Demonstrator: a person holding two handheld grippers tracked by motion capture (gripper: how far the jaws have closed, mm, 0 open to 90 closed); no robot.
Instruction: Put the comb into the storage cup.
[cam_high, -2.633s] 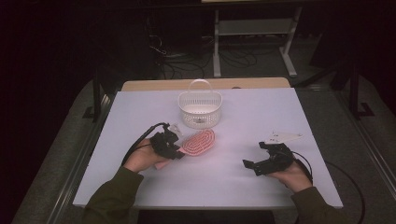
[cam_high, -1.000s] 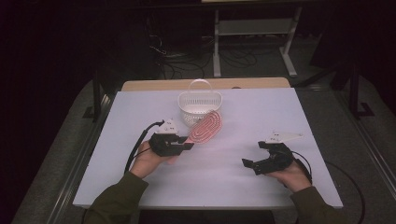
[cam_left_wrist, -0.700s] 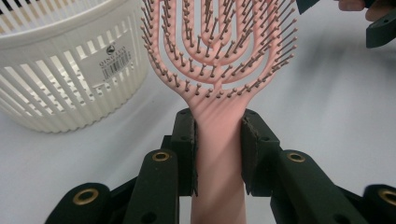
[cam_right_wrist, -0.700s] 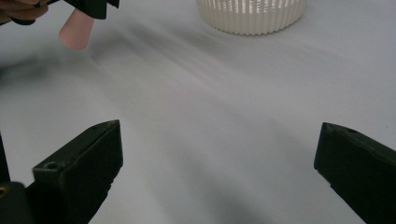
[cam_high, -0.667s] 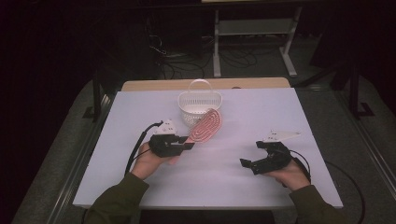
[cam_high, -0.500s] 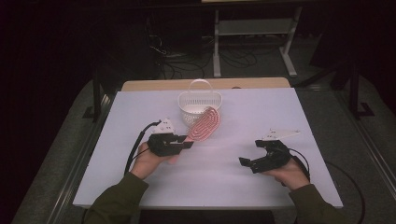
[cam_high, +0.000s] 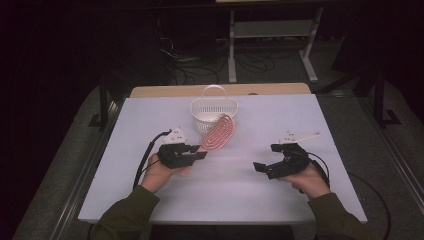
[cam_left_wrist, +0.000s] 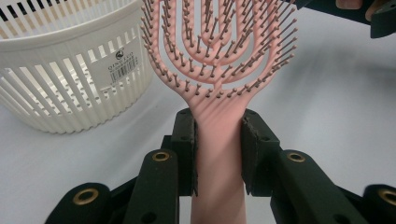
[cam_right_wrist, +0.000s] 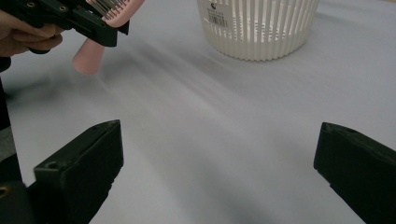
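A pink hairbrush (cam_high: 218, 134) hangs above the table, its head tilted toward a white slotted basket (cam_high: 212, 112) with a raised handle. My left gripper (cam_high: 199, 154) is shut on the brush's handle (cam_left_wrist: 218, 154), both black pads pressed against it, bristles facing the camera in the left gripper view. The basket (cam_left_wrist: 70, 70) stands just left of the brush head there. My right gripper (cam_high: 266, 159) rests open low at the table's right, jaws wide apart and holding nothing (cam_right_wrist: 219, 168). The brush's handle end (cam_right_wrist: 88, 58) and the basket (cam_right_wrist: 258, 27) appear in the right gripper view.
A white sheet (cam_high: 220, 200) covers the table. A wooden strip (cam_high: 150, 91) runs along the far edge behind the basket. Dark floor with cables and a white stand (cam_high: 270, 30) lies beyond. A black cable (cam_high: 147, 155) trails from my left gripper.
My left gripper has lifted the pink brush off the table and carried it up and forward toward the basket. The right gripper has drifted slightly left and stays open.
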